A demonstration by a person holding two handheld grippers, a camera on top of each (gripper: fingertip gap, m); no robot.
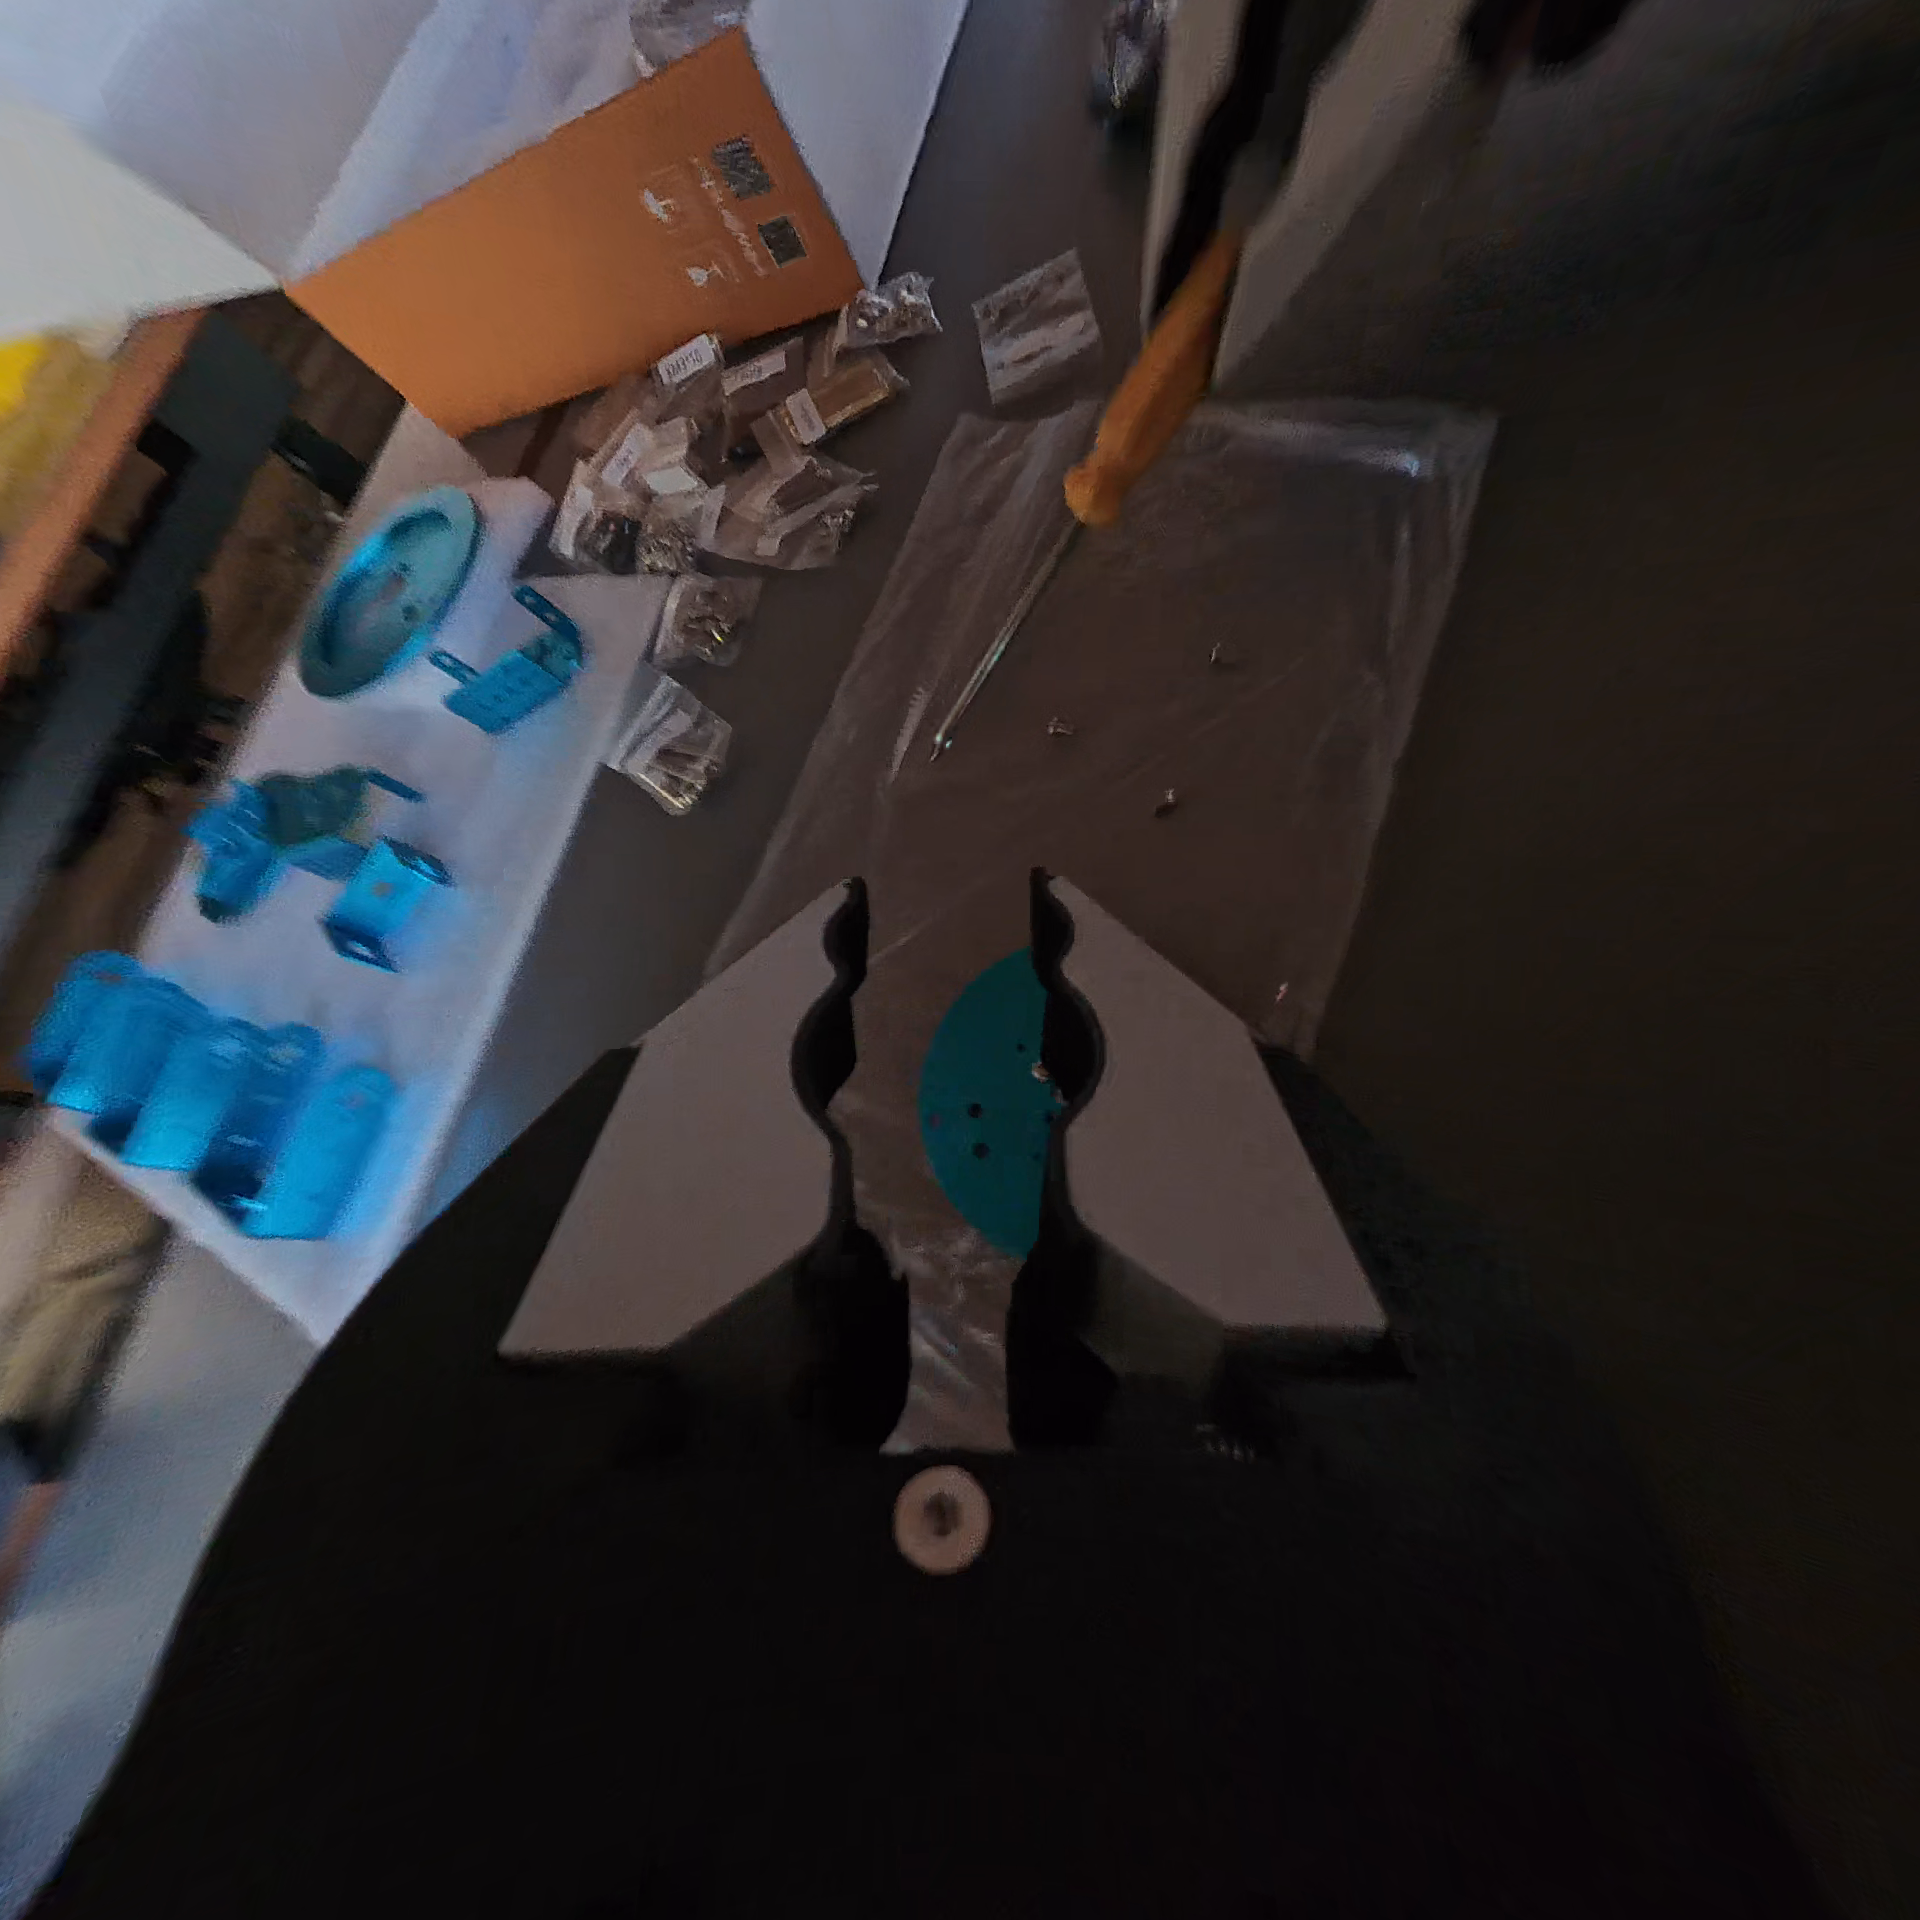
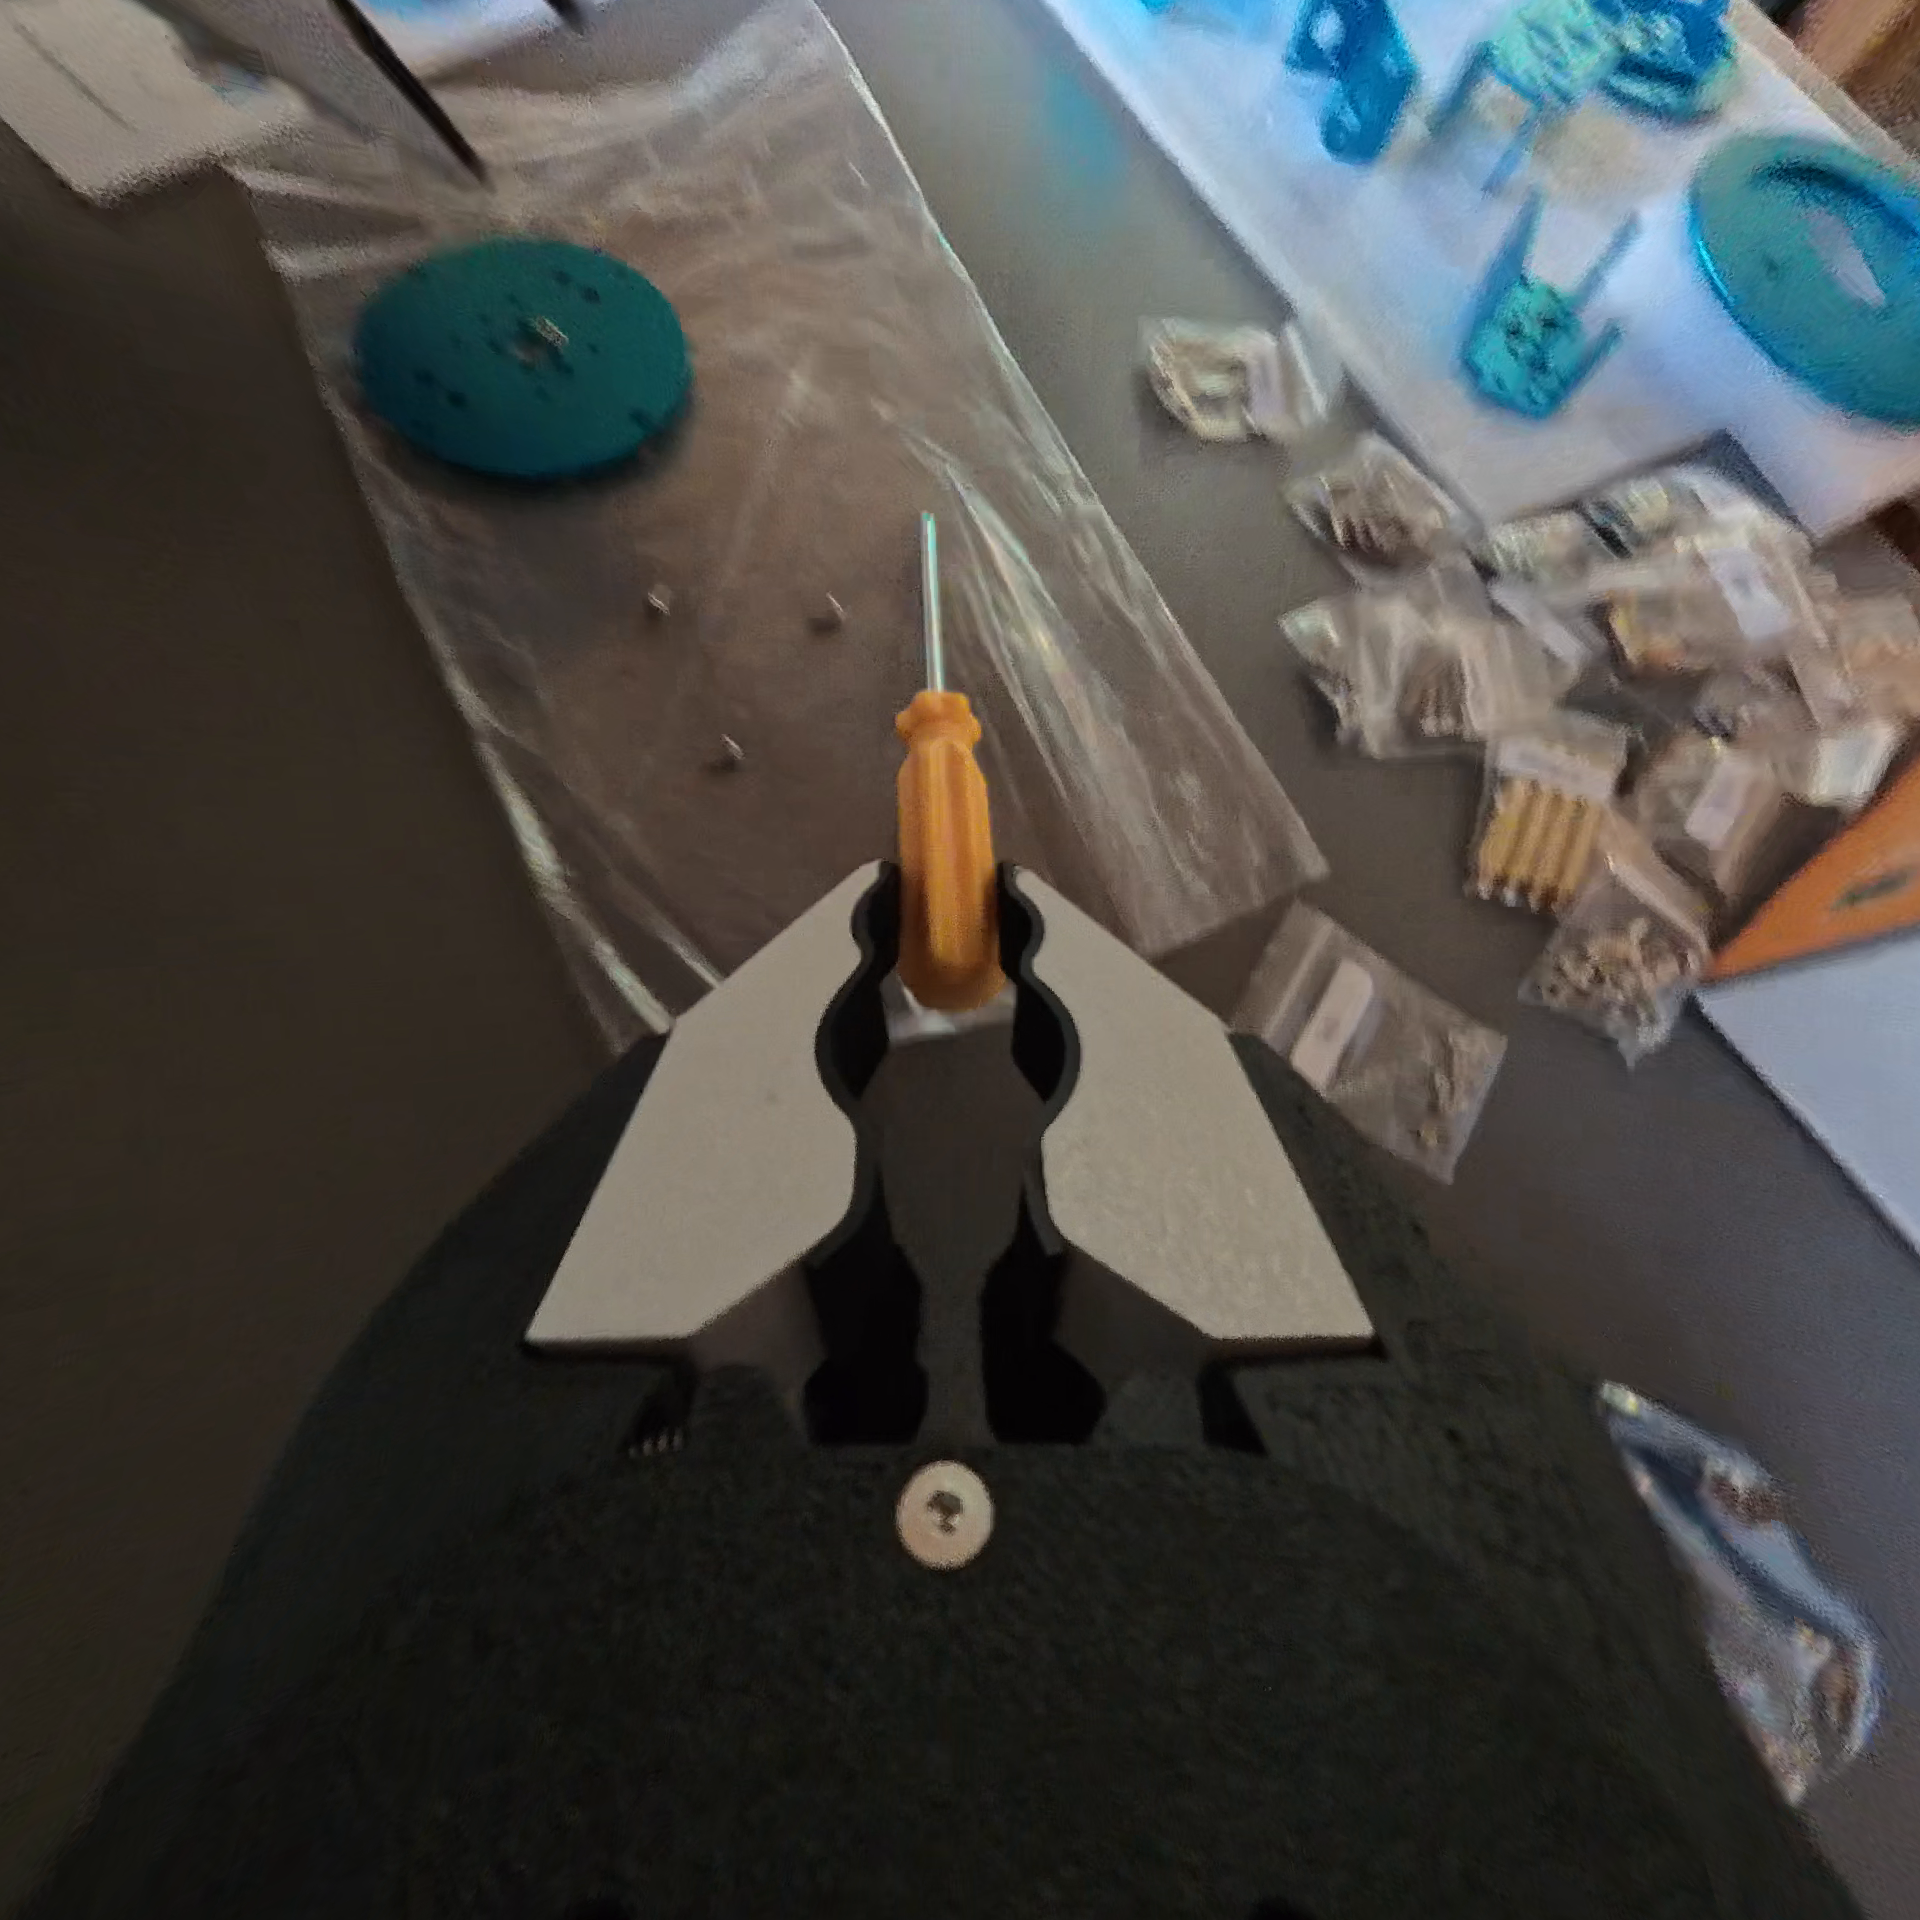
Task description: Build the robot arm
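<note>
Here the right gripper (image 2: 945, 883) jaws clamp the orange screwdriver (image 2: 943, 831) handle

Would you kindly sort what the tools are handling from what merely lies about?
In hand:
right tool shut on orange screwdriver
left tool, open over teal disc
loose screws

Lying about:
hardware bags
blue brackets
orange box

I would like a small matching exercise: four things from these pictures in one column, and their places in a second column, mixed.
Things:
1. orange-handled screwdriver
2. round teal perforated disc
3. small loose screws
4. bright blue metal brackets

Places:
A. scattered on the clear plastic sheet
B. on the white sheet
C. clamped in the right gripper
D. flat on the plastic, a screw at its centre

Pairs: 1-C, 2-D, 3-A, 4-B
</note>
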